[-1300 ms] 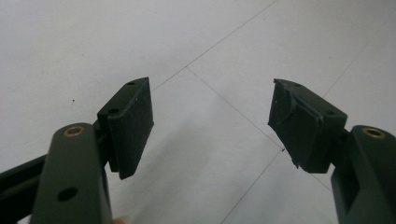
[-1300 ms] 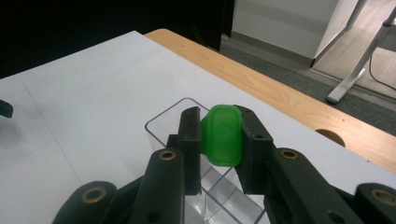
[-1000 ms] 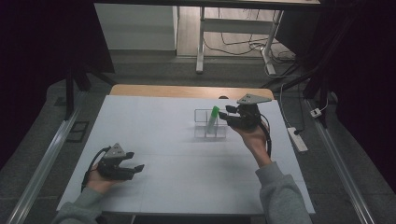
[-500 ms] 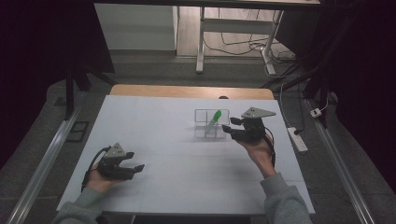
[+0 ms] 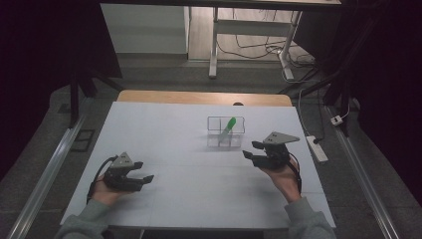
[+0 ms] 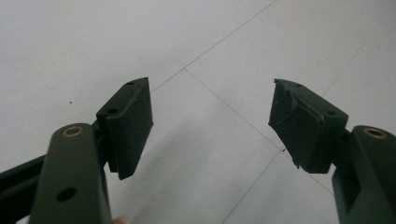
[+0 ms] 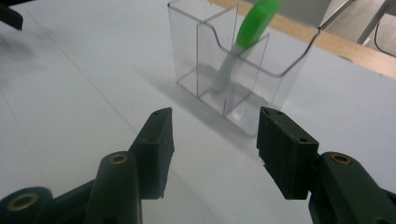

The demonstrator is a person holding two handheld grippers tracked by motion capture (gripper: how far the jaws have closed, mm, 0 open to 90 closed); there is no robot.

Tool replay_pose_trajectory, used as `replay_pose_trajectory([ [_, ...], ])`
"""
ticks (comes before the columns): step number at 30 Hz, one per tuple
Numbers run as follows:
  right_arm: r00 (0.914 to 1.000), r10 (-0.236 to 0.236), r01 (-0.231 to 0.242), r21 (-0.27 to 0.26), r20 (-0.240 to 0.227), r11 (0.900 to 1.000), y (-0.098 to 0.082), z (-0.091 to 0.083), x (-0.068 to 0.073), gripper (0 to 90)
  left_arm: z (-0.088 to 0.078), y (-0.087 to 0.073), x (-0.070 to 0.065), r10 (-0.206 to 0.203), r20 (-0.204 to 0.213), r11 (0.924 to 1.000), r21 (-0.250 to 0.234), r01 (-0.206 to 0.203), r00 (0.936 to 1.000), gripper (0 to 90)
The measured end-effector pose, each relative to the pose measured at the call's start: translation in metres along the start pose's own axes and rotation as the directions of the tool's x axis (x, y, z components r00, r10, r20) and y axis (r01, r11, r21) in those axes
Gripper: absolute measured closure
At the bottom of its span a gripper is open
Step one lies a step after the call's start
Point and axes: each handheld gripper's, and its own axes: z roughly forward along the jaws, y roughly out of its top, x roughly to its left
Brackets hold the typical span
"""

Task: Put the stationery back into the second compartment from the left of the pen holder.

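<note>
The high view looks forward and down over the whole white table [image 5: 199,149] from its near edge. The left gripper view sits close over bare tabletop near the near-left corner. The right gripper view faces the clear organizer [image 7: 233,70] toward the far edge, also visible from above [image 5: 226,132].

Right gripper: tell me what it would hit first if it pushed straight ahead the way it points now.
Probably the clear plastic holder. The right gripper is open and empty, its jaws aimed at the holder's near wall, with bare table between. The green-capped tube stands inside, behind that wall.
</note>
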Motion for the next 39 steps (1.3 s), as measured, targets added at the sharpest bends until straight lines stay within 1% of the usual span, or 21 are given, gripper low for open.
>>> replay_pose_trajectory([
  [6, 1.0, 0.0, 0.0, 0.028, -0.003, 1.0, -0.018, -0.01, -0.003, 43.9, 0.0, 0.001, -0.001, 0.004, -0.007, 1.0, 0.0, -0.004, 1.0, 29.8],
  [11, 0.9997, 0.021, -0.021, 0.036, -0.012, 0.999, -0.035, -0.02, -0.007, 42.8, -0.001, 0.001, -0.002, 0.008, -0.009, 0.9999, -0.007, -0.008, 0.9999, 29.8],
  [15, 0.9996, 0.023, -0.022, 0.044, -0.014, 0.999, -0.049, -0.027, -0.009, 42.1, -0.002, 0.001, -0.002, 0.006, -0.009, 0.9999, -0.01, -0.007, 0.9999, 29.8],
  [18, 0.9994, 0.031, -0.03, 0.053, -0.012, 0.998, -0.058, -0.033, -0.01, 41.6, -0.001, 0.001, -0.003, 0.009, -0.011, 0.9999, -0.009, -0.009, 0.9999, 29.8],
  [22, 0.9991, 0.043, -0.042, 0.051, -0.006, 0.998, -0.067, -0.038, -0.014, 41.1, -0.002, 0.001, -0.003, 0.007, -0.014, 0.9999, -0.014, -0.007, 0.9999, 29.8],
  [24, 0.9986, 0.052, -0.052, 0.044, -0.011, 0.998, -0.07, -0.039, -0.015, 40.8, -0.002, 0.001, -0.003, 0.009, -0.013, 0.9999, -0.01, -0.009, 0.9999, 29.8],
  [28, 0.999, 0.043, -0.042, 0.048, -0.012, 0.998, -0.07, -0.039, -0.015, 40.7, -0.001, 0.001, -0.003, 0.012, -0.013, 0.9999, -0.01, -0.012, 0.9998, 29.8],
  [33, 0.9995, 0.029, -0.028, 0.065, -0.012, 0.997, -0.07, -0.035, -0.013, 40.4, -0.002, 0.001, -0.003, 0.01, -0.013, 0.9999, -0.012, -0.011, 0.9999, 29.8],
  [39, 0.9996, 0.029, -0.028, 0.059, -0.007, 0.998, -0.071, -0.036, -0.013, 39.5, -0.001, 0.001, -0.001, 0.009, -0.012, 0.9998, -0.015, -0.009, 0.9999, 29.8],
])
